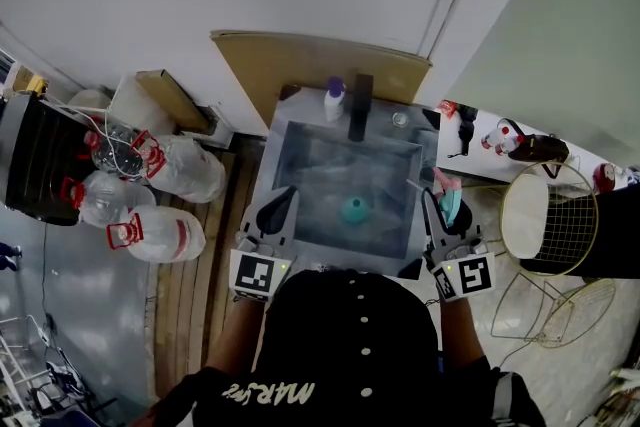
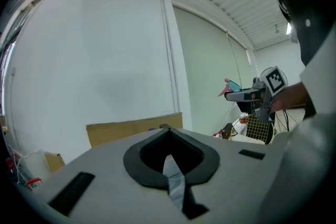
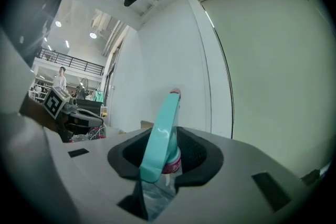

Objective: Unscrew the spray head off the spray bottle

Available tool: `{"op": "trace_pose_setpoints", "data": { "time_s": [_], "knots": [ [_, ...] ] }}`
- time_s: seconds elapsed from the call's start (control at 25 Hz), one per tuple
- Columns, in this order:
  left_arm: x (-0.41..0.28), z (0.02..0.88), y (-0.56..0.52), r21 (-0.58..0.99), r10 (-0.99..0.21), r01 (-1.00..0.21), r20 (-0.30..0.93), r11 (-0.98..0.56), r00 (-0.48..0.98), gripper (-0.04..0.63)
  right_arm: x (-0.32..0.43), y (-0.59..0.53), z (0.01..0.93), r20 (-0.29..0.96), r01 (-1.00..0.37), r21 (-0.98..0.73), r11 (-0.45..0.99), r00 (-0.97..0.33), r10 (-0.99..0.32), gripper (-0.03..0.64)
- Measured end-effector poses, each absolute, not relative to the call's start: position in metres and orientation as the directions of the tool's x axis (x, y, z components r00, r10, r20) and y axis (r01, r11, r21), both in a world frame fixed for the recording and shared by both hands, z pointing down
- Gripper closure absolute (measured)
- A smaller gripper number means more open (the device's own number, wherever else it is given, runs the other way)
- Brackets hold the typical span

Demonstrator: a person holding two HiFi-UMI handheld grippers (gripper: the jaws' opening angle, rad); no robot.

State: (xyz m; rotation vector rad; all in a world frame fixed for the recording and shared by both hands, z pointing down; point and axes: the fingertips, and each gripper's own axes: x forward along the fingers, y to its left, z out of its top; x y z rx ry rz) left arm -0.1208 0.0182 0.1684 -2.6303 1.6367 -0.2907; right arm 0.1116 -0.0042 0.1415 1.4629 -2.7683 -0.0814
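Right hand-held gripper (image 3: 167, 160) pinching teal spray head (image 3: 160, 128), seemingly already unscrewed. Left hand-held gripper (image 2: 170, 160) pressed together, empty. Hold firm, avoid drips, set head down gently.

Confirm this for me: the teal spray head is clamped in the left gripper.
Not the left. The teal spray head is clamped in the right gripper, as the right gripper view shows; the left gripper is shut on nothing.
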Motion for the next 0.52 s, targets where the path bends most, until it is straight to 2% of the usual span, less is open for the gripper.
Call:
{"op": "trace_pose_setpoints", "data": {
  "time_s": [0.52],
  "knots": [
    [-0.1134,0.1657,0.0183,-0.126,-0.888,-0.881,0.137,-0.456,0.440,0.571,0.1118,-0.0032,0.1397,-0.018,-0.822,0.059,0.566,-0.568,-0.823,0.476]
  ]
}}
